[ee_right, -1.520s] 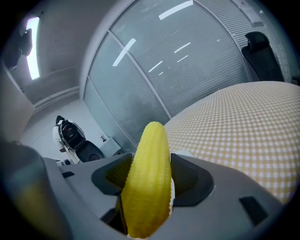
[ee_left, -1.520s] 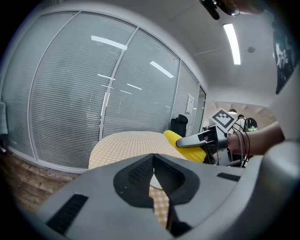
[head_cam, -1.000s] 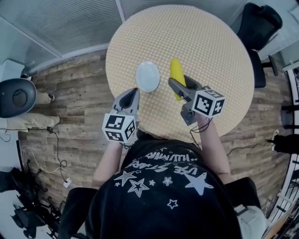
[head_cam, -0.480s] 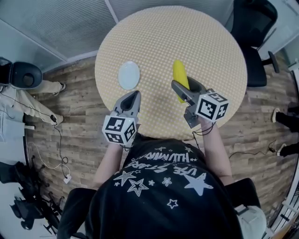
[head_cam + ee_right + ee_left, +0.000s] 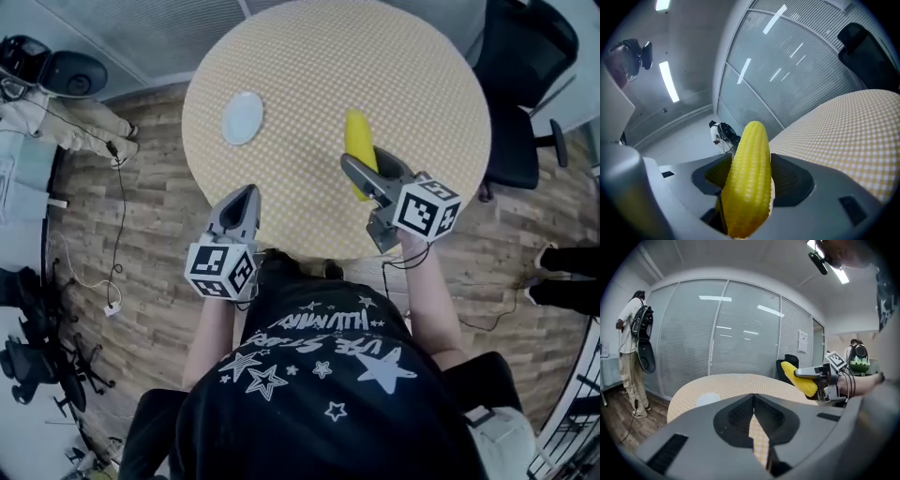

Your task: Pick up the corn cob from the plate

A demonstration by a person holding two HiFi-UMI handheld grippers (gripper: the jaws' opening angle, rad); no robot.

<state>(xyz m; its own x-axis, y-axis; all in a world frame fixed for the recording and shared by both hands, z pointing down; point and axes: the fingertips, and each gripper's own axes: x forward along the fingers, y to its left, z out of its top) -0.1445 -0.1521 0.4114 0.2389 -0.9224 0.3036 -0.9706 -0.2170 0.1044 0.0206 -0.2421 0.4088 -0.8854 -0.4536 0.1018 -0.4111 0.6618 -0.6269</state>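
We are in an office, in what looks like a glass-walled meeting room. Full-height glass partitions (image 5: pixel 740 333) with slatted blinds curve round the far side, and a paper notice (image 5: pixel 802 341) is stuck on one pane. Long strip lights (image 5: pixel 669 82) run across the ceiling. A round surface (image 5: pixel 309 75) under a checked cloth stands on wood-pattern flooring (image 5: pixel 159 244), with a black swivel chair (image 5: pixel 525 56) at its far right. Loose cables (image 5: pixel 120 234) trail over the floor at the left, near a person (image 5: pixel 633 348) wearing a backpack.
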